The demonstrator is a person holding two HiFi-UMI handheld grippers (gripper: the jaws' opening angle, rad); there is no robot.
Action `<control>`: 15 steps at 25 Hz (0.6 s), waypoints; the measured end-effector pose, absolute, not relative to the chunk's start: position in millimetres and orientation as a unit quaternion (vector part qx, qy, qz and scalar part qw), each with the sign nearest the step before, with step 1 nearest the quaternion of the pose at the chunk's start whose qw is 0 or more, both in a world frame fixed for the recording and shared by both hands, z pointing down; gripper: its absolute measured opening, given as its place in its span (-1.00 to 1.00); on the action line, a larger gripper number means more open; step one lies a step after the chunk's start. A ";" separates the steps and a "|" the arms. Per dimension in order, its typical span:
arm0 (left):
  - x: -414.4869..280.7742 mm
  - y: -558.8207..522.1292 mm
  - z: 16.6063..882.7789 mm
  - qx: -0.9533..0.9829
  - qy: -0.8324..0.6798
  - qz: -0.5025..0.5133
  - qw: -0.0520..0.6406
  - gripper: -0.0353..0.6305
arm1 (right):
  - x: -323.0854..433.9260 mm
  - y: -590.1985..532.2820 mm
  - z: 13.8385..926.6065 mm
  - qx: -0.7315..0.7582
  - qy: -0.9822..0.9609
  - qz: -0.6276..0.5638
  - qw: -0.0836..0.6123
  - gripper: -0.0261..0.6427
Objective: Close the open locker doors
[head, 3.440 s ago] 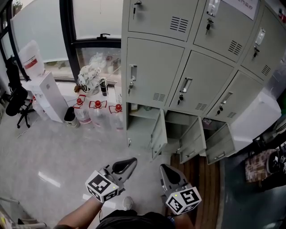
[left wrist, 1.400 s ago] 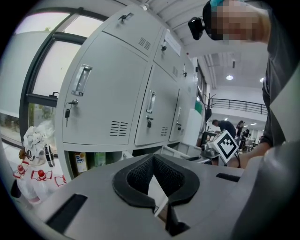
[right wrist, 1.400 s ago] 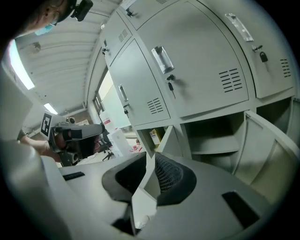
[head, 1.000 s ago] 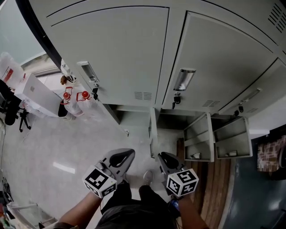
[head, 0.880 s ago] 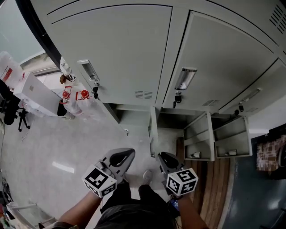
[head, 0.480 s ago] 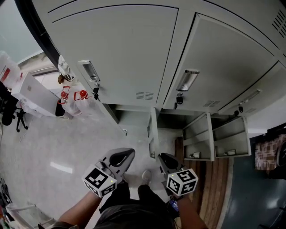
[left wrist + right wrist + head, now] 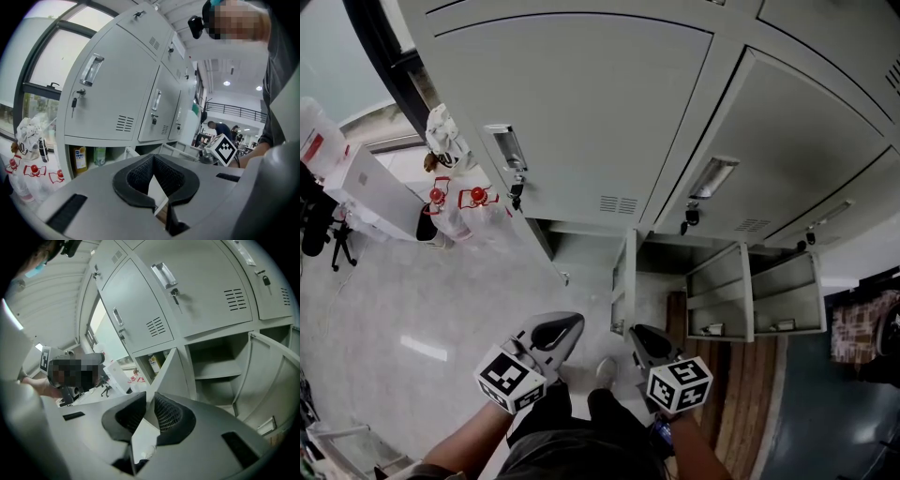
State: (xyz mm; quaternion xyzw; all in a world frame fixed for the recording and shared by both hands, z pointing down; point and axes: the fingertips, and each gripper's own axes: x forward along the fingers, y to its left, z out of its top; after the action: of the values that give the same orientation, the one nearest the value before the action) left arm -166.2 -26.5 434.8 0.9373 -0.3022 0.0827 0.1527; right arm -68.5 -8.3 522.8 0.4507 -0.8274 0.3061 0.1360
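Observation:
Grey lockers [image 7: 581,112] tower in front of me in the head view. Three bottom-row doors stand open: the left door [image 7: 623,281] edge-on, the middle door [image 7: 719,292] and the right door [image 7: 787,292]. My left gripper [image 7: 551,336] and right gripper [image 7: 643,339] hover low, side by side, short of the left door, both shut and empty. In the right gripper view its jaws [image 7: 149,399] point at the left door [image 7: 166,373] and an open shelved compartment [image 7: 218,371]. The left gripper [image 7: 153,160] faces the locker fronts [image 7: 108,93].
Water jugs with red caps [image 7: 457,202], a white box [image 7: 370,192] and an office chair [image 7: 319,225] stand left of the lockers. Bottles [image 7: 80,157] sit in the open left compartment. A wooden floor strip [image 7: 750,412] runs below the right doors. My shoes [image 7: 605,370] show between the grippers.
Over the earlier frames I came up close to the lockers. In the last second the view drifted slightly right; both grippers kept their places and stayed shut.

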 end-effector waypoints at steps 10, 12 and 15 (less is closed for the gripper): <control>-197.7 -31.6 438.5 0.933 -0.314 0.078 0.157 -0.87 | -95.0 -13.4 525.1 0.450 -0.827 0.304 0.147 -0.87; -205.2 -31.9 438.7 0.933 -0.316 0.076 0.157 -0.87 | -101.5 -14.4 525.1 0.450 -0.826 0.304 0.146 -0.87; -216.8 -32.6 438.7 0.932 -0.317 0.074 0.161 -0.87 | -111.9 -16.7 524.6 0.451 -0.826 0.305 0.146 -0.86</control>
State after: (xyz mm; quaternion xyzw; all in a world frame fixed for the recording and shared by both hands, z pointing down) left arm -216.8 -32.6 438.7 0.9317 -0.3173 0.0743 0.1606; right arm -111.9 -16.7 524.6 0.4513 -0.8260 0.3047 0.1459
